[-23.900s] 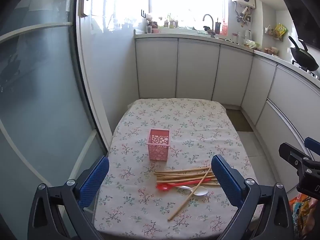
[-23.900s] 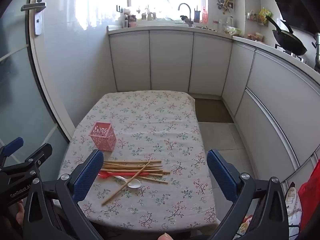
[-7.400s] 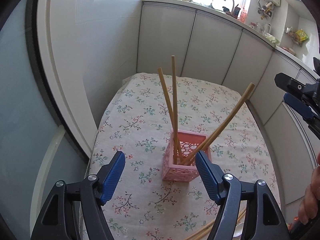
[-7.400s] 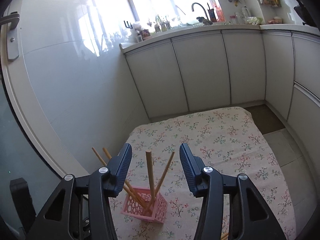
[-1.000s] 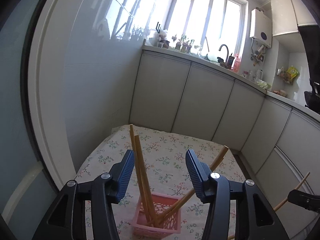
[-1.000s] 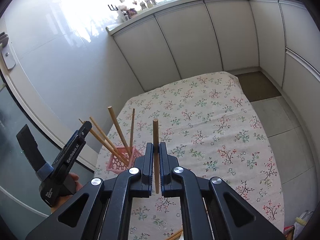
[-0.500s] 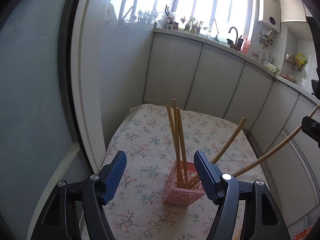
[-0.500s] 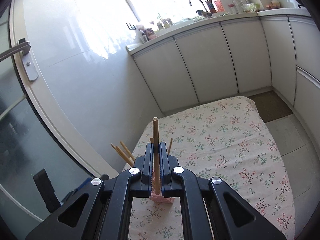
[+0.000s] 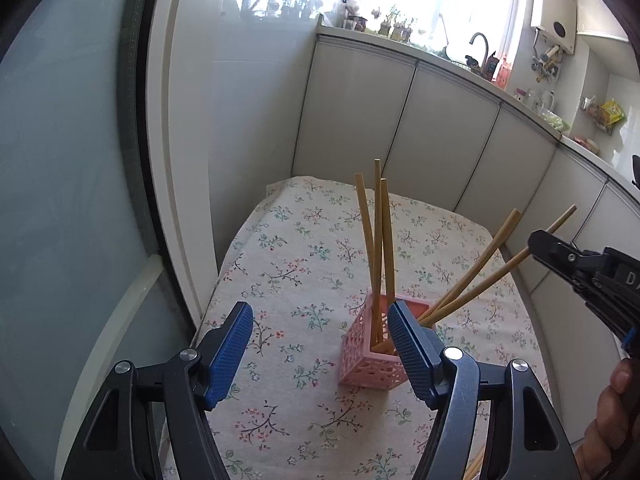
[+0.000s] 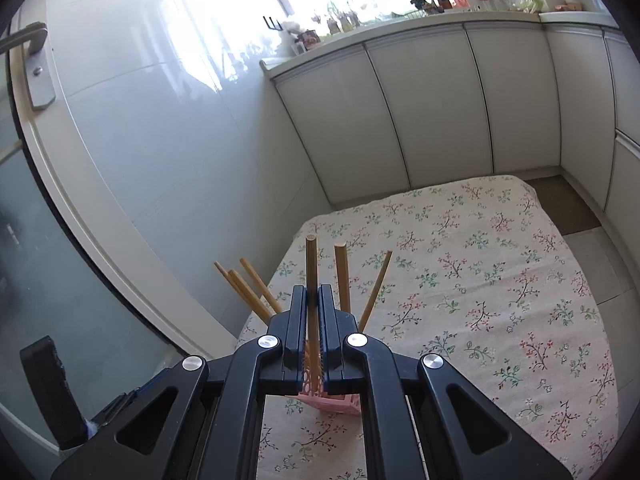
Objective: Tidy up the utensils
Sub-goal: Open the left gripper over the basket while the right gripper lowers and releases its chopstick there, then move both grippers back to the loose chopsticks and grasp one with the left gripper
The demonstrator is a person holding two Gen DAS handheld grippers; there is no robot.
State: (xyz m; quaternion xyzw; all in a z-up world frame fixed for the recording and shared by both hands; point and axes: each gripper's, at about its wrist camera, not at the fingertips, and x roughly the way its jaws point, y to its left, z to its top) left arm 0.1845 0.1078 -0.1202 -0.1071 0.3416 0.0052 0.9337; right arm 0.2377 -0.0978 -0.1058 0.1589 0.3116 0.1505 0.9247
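Note:
A pink lattice basket (image 9: 366,364) stands on the floral tablecloth (image 9: 300,248) and holds several wooden chopsticks (image 9: 378,240), three upright and one leaning right. My left gripper (image 9: 318,320) is open just in front of the basket, with nothing between its pads. My right gripper (image 9: 536,242) comes in from the right, shut on another chopstick (image 9: 500,266). That stick's lower end reaches the basket's opening, behind my left finger. In the right wrist view my right gripper (image 10: 312,300) clamps this chopstick (image 10: 311,264) upright, above the basket (image 10: 310,378).
More chopsticks (image 9: 476,464) lie at the near table edge. A glass door and white wall run along the left, and white cabinets (image 9: 440,140) stand behind the table. A person's hand (image 9: 612,420) holds the right gripper's handle.
The right gripper has carried its chopstick leftward to the basket. The left gripper's jaws widened, and it drew back and tipped down, so the basket sits lower and nearer.

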